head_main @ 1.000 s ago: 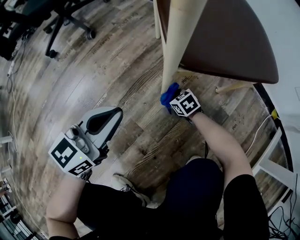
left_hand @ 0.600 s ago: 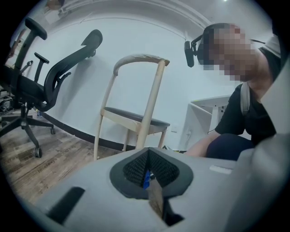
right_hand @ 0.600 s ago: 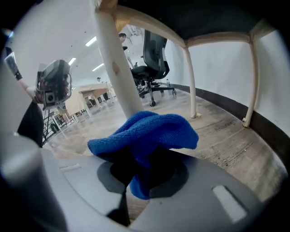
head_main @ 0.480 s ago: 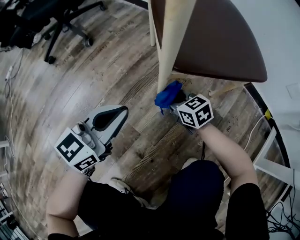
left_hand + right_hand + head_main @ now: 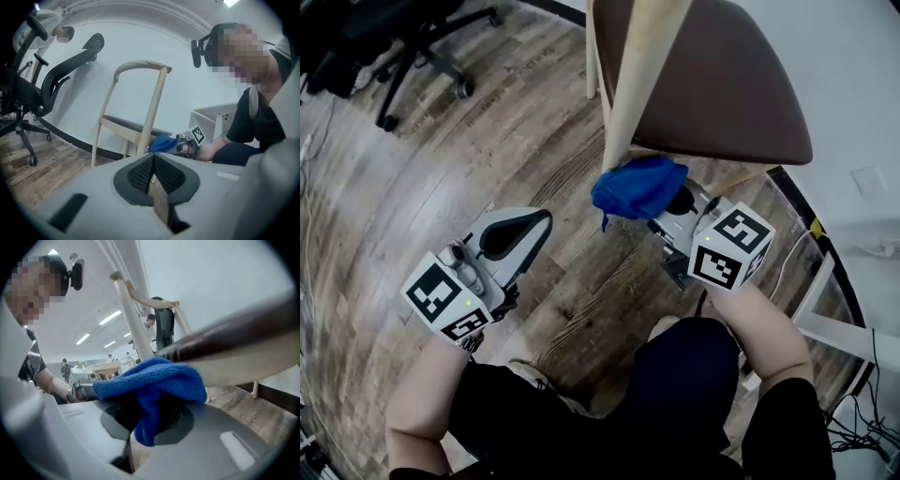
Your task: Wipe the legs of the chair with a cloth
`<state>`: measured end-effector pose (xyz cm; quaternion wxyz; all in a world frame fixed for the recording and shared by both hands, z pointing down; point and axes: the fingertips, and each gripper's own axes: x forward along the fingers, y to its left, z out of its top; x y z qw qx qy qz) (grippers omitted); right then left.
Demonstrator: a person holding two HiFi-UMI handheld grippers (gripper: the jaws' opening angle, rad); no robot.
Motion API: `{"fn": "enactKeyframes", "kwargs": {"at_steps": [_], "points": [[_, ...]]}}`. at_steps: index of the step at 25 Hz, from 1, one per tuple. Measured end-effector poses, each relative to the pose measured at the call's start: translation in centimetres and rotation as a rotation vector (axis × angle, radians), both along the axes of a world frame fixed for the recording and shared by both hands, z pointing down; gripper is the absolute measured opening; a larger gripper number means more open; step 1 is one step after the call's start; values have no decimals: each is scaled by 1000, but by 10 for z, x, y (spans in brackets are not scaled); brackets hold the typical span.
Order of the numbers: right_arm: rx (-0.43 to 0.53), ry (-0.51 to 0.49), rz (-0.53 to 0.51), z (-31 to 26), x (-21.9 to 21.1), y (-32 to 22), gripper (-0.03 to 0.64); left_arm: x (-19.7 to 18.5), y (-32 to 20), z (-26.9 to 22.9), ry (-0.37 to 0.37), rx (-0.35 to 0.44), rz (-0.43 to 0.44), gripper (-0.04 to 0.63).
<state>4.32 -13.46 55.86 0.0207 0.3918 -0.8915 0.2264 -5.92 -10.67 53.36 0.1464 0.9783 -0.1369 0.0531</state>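
Observation:
A chair with a brown seat [image 5: 722, 84] stands on pale wooden legs. Its front leg [image 5: 628, 103] slants down across the head view and also shows in the left gripper view [image 5: 151, 112]. My right gripper [image 5: 672, 202] is shut on a bunched blue cloth [image 5: 637, 187], which sits by the lower part of that leg, just under the seat edge. Whether cloth and wood touch I cannot tell. In the right gripper view the cloth [image 5: 154, 380] drapes over and hides the jaws. My left gripper [image 5: 532, 223] hangs apart at the left, above the floor, shut and empty [image 5: 152, 171].
A black office chair [image 5: 412, 37] on castors stands at the far left on the wooden floor [image 5: 487, 141]. A white table frame [image 5: 844, 323] and cables [image 5: 792, 253] lie at the right by the wall. The person's dark-trousered knees [image 5: 675, 394] fill the near edge.
My right gripper has risen with the blue cloth from the foot of the front leg up towards the seat and a little rightwards. The left gripper has hardly moved.

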Motion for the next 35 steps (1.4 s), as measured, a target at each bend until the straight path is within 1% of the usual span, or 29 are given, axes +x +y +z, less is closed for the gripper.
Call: {"fn": "enactKeyframes", "kwargs": {"at_steps": [4,6,9,11,15,17,20,23,25,27,30,35], "points": [[-37,-101,40,-25,13,-4,66,3,0,0,6,-4,-2,-2],[-54,-135,60,-31,23,-6,66,5,0,-1,8,-4,-1,-2],[-57,-129,101,-35,46,-2,66,9,2,-2,11,-1,6,-2],[-63,-115,150,-33,68,2,66,10,2,-3,13,-1,9,-2],[-85,-113,308,-28,131,11,66,9,0,-3,15,-3,6,-2],[-93,-106,416,-24,171,17,66,9,-2,-2,14,-6,4,-2],[-110,-122,571,-18,236,23,66,14,-1,1,7,-9,7,-2],[-134,-110,671,-8,281,28,66,21,1,5,0,-13,18,-3],[-152,-109,686,-1,291,30,66,23,1,6,-5,-16,22,-2],[-160,-78,695,2,293,30,66,23,-1,6,-10,-15,19,-3],[-140,-32,680,4,293,30,66,25,-1,9,-16,-17,16,-2],[-154,-16,672,32,294,28,66,27,0,13,-24,-32,16,-2]]}}
